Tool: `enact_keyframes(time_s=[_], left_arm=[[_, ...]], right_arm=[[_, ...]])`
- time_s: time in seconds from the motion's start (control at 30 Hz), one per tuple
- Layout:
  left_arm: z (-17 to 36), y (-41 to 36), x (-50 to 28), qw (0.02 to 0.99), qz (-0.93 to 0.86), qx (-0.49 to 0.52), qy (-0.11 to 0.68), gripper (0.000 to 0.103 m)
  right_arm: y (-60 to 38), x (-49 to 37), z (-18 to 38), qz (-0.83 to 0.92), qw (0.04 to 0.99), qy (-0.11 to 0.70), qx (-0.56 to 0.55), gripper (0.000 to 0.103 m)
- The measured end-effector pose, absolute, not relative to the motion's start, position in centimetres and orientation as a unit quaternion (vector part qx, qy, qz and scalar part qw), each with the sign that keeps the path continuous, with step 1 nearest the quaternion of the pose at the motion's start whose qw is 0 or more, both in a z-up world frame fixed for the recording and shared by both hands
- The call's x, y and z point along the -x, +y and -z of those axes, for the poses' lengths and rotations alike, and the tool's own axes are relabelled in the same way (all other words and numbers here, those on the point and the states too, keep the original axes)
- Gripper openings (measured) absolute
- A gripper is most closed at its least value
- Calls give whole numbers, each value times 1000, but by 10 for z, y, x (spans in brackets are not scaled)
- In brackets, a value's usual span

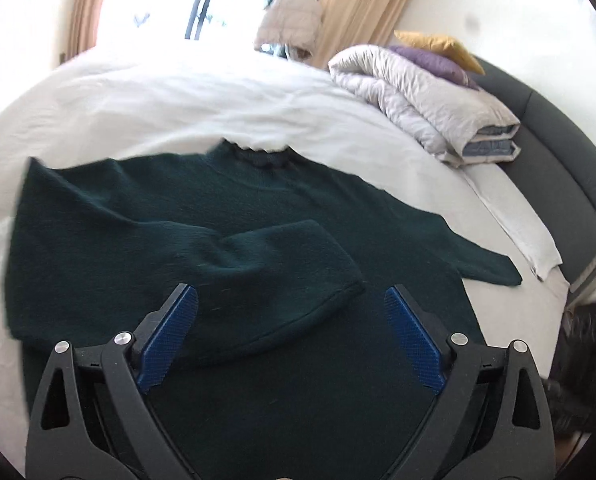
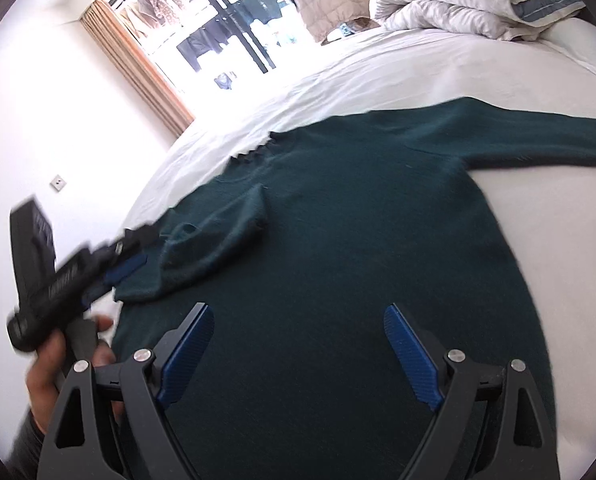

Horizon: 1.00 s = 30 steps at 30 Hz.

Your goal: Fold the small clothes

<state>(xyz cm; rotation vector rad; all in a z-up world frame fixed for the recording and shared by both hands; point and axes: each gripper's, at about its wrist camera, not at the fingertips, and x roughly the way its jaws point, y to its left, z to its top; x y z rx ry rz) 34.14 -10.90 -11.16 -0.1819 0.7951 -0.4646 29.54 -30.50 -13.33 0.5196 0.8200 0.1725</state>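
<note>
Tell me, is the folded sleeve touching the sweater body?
Touching. The left wrist view shows the folded sleeve lying flat across the sweater body, no gap beneath.

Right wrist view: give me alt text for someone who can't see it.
A dark green sweater lies flat on a white bed, its left sleeve folded onto the body and its right sleeve stretched out. The open right gripper hovers over the lower body; the left gripper is by the folded sleeve. A folded duvet sits at the head.
</note>
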Motion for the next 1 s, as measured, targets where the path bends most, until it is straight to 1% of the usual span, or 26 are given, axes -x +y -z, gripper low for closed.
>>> enact_keyframes(time_s=[0.07,0.17,0.23,0.3,0.37,0.47,0.57,0.6,0.63,0.67,0.9,1.0], left_arm=[[113,-79,-331,901,203,102,369,96],[122,-28,-307,901,176,139,373,96],[142,-13,-303,906,154,139,370,96],[162,0,-308,895,164,189,370,94],[162,8,-310,893,166,216,358,94],[165,6,-310,897,163,201,358,94],[168,7,-311,899,162,196,356,94],[168,8,-311,900,162,195,355,94],[168,9,-310,900,162,195,354,94],[168,8,-310,901,162,194,353,94],[164,11,-306,903,161,194,348,94],[164,12,-307,904,160,192,347,94]], right_arm=[[-300,-316,131,-101,872,400,-262,89],[-299,-361,137,-121,846,417,-308,89],[-295,-388,144,-134,827,435,-331,89],[-288,-412,152,-137,815,453,-334,89],[-280,-431,159,-144,803,471,-335,87],[-268,-451,170,-140,796,493,-323,78],[-256,-459,168,-149,804,496,-292,58],[-253,-460,167,-153,805,499,-283,42],[-251,-462,165,-154,807,502,-270,23],[-251,-464,165,-154,809,502,-264,15],[-280,-469,132,-123,853,432,-265,12],[-297,-474,131,-98,868,422,-243,12]])
